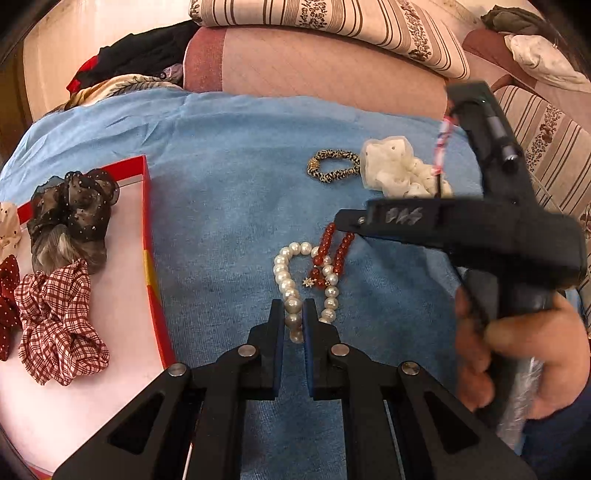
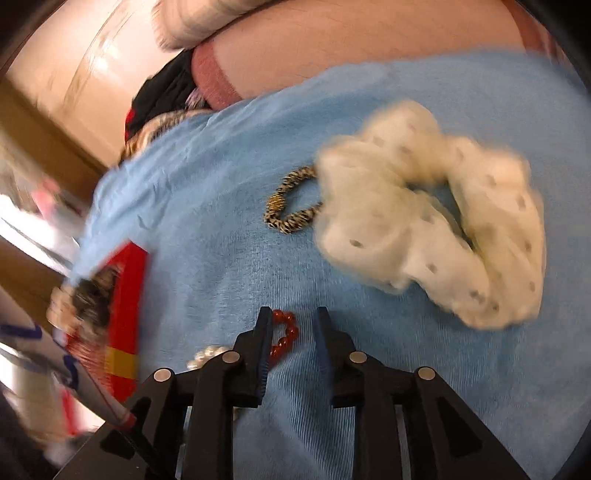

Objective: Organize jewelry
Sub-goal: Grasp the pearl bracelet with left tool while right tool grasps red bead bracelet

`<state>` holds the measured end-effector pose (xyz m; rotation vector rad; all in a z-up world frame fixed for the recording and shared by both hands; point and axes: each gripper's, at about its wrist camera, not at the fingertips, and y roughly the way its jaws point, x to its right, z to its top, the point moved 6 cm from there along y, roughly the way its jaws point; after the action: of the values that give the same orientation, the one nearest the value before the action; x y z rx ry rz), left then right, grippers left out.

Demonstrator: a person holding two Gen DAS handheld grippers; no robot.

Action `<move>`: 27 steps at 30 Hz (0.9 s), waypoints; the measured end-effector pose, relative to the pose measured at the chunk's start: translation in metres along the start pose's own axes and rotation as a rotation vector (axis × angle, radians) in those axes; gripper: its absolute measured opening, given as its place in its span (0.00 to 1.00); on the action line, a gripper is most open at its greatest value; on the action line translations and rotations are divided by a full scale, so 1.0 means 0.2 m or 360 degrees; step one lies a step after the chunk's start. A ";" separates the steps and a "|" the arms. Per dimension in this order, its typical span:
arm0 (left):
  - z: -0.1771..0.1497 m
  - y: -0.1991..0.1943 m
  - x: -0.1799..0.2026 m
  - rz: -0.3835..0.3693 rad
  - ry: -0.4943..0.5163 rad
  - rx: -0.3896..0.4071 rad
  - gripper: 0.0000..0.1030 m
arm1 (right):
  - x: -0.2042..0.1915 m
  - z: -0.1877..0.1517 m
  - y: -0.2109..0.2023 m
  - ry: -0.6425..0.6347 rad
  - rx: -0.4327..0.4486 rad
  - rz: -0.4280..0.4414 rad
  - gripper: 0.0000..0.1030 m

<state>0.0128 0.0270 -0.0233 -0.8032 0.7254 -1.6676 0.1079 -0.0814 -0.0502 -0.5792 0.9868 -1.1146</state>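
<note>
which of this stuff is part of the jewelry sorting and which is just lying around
Part of the job:
white pearl bracelet, between the left gripper fingers
dark red bead bracelet
leopard-print hair tie
cream dotted scrunchie
red-rimmed tray holding scrunchies
right gripper, open

Just lying about:
striped floral cushion
black clothing
</note>
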 end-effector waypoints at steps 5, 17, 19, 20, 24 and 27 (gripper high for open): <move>-0.01 0.03 -0.01 0.0002 -0.0005 -0.0020 0.09 | -0.05 -0.01 -0.02 -0.0241 0.0081 -0.0222 0.07; 0.03 0.03 -0.02 -0.0043 -0.0014 0.0018 0.09 | -0.01 0.10 -0.47 -0.0113 0.0495 -0.0070 0.07; 0.03 0.06 -0.02 -0.0045 -0.0009 -0.0010 0.09 | -0.02 0.10 -0.50 -0.0099 0.0516 -0.0045 0.07; 0.04 0.08 -0.02 -0.0046 -0.0007 -0.0021 0.09 | -0.03 0.10 -0.51 -0.0098 0.0522 -0.0033 0.07; 0.04 0.13 0.00 -0.0045 0.0004 -0.0047 0.09 | -0.05 0.10 -0.52 -0.0100 0.0537 -0.0014 0.07; 0.07 0.07 0.02 -0.0045 0.0005 0.0031 0.09 | -0.04 0.10 -0.54 -0.0088 0.0541 0.0010 0.07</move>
<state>0.0312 0.0200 -0.0264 -0.8004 0.7017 -1.6991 0.0740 -0.1147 0.0489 -0.3286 0.7295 -1.2218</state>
